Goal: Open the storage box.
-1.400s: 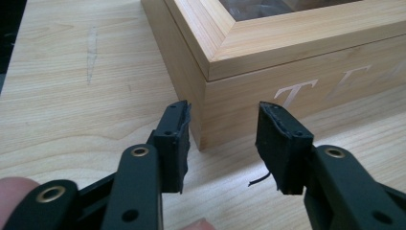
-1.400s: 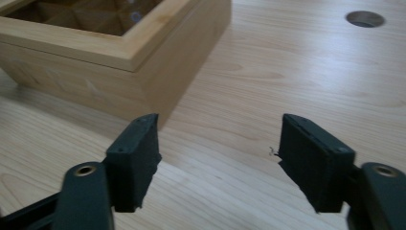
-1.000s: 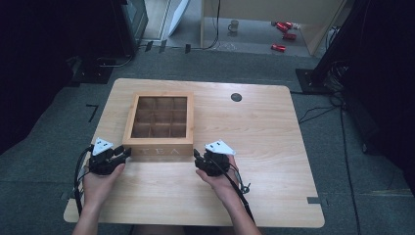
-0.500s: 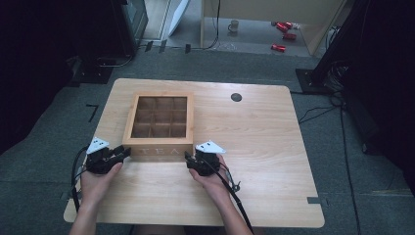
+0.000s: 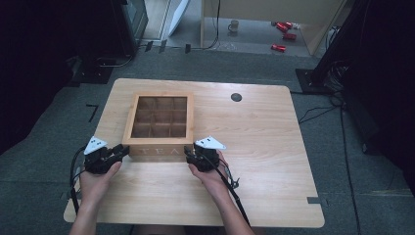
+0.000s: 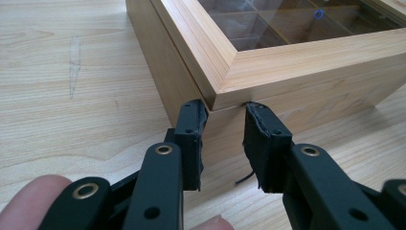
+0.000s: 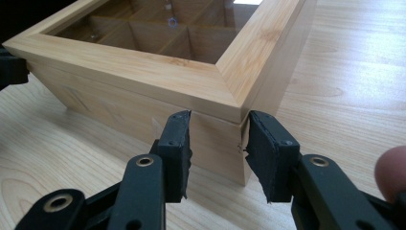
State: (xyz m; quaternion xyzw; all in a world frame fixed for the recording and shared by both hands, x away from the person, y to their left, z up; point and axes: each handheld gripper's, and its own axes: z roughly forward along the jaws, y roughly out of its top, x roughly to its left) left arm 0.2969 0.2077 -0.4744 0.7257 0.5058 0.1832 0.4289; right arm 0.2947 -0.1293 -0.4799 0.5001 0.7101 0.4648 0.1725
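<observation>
Where the left gripper is seen along its own jaws, they are closed on the near left corner of the wooden box. One pad is pressed to the box's side wall and the other to its front wall, just under the lid's frame. A fingertip of the holding hand is seen at the bottom edge of that view.

In the right gripper view, the right gripper is set astride the box's near right corner. Its jaws have just been closing, with that corner between them. One pad is seen against the side wall at the corner. Whether the other pad is pressed on the front wall cannot be told.

From the high view, the left gripper and the right gripper are seen at the two ends of the box's front wall, each held in a hand, the left hand and the right hand. A cable is trailed back along the right forearm.

The box is stood flat on the table, left of the middle and near the person's side. Its glazed lid is shut, and a grid of compartments is seen through the pane. Letters are marked on its front wall. A small dark round spot is seen on the tabletop beyond the box, well apart from it.
</observation>
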